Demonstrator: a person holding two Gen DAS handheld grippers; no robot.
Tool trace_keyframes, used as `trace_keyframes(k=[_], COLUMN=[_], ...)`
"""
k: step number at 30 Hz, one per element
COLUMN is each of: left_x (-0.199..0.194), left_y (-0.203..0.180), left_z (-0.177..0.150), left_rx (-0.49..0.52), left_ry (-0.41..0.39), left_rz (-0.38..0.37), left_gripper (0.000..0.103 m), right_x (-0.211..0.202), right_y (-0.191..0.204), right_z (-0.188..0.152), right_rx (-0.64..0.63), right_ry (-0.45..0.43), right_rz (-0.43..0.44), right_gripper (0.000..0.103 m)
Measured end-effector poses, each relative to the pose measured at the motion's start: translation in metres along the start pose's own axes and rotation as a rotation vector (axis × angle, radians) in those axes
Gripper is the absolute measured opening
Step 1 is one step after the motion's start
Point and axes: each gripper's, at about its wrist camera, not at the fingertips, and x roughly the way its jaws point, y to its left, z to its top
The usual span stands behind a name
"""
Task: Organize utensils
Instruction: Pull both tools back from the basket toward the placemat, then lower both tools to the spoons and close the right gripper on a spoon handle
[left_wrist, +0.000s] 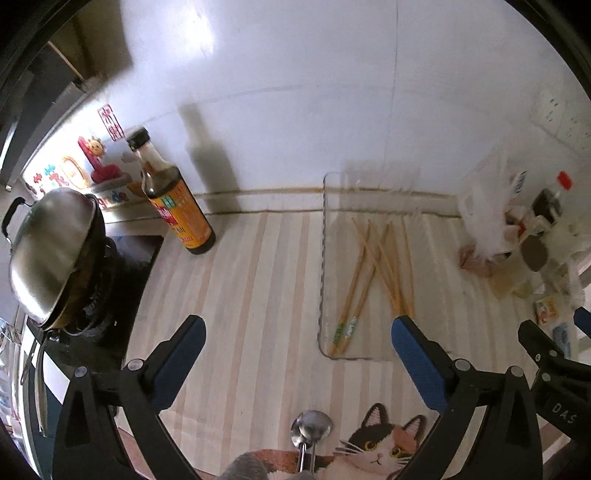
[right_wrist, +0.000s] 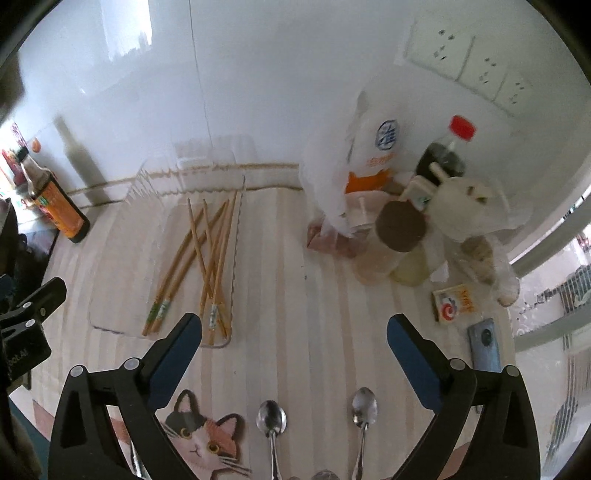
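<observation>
Grippers first: I am holding the left gripper (left_wrist: 297, 328) and the right gripper (right_wrist: 293, 326) spread wide, nothing between their blue pads, both angled down over the worktop.

Worktop (left_wrist: 240, 288): striped, carrying everything listed below.

Wok (left_wrist: 51, 254): sitting lidded on the burner at far left, clear of the sorting area.

Sauce bottle (left_wrist: 173, 199): standing upright near the wall, between wok and tray.

Tray (right_wrist: 110, 317): clear, shallow, lying near the wall; I am judging it the collecting place, since it keeps long items together.

Chopsticks (right_wrist: 207, 254): lying inside the tray, crossing loosely, long axes running from wall toward me, decorated ends nearest the grippers.

Cat mat (right_wrist: 201, 439): lying at the near edge.

Spoons: two in the right view (right_wrist: 272, 421) (right_wrist: 364, 406), not yet in the tray, bowls pointing toward the wall, handles running back under the camera.

Phone (right_wrist: 485, 345): lying flat at right, beside a small box (right_wrist: 456, 302).
</observation>
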Motion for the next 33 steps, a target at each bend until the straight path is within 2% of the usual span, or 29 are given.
trace_keyframes(k=[9,16,20,24,27,29,30,33], left_x=[-0.066,-0.092,-0.090,-0.066,-0.036,-0.009,0.003,0.048], left_y=[0.009,0.017,0.025,0.040,0.049,0.052,0.053,0.054], left_z=[-0.007,-0.013,-0.023,-0.041,-0.063,-0.082,-0.091,-0.121], left_rx=[0.001,-0.027,-0.053,-0.080,-0.075,-0.056,-0.048,-0.036], left_ry=[-0.110,-0.121,-0.142,-0.098,-0.019,0.059,0.099,0.241], left_rz=[-0.037,-0.061,0.004,0.037,0.056,0.083,0.084,0.069], left_gripper=[0.103,0.103,0.103,0.103,0.103,0.103,0.103,0.102], right_x=[-0.075,-0.116,-0.123,-0.104,-0.072,-0.043,-0.032,0.011], right_y=[-0.004,-0.009,-0.019,-0.027,-0.032,-0.033,-0.034,-0.035], right_z=[-0.017,-0.026,-0.033,-0.049,-0.066,-0.083,-0.088,-0.115], right_rx=[0.030,0.073,0.111,0.125,0.136,0.143,0.149,0.165], right_ry=[-0.153,-0.215,-0.219,-0.169,-0.070,0.030,0.068,0.210], right_rz=[0.009,0.060,0.133,0.138,0.141,0.156,0.166,0.206], right_gripper=[0.102,0.102,0.102,0.102,0.101,0.086,0.072,0.054])
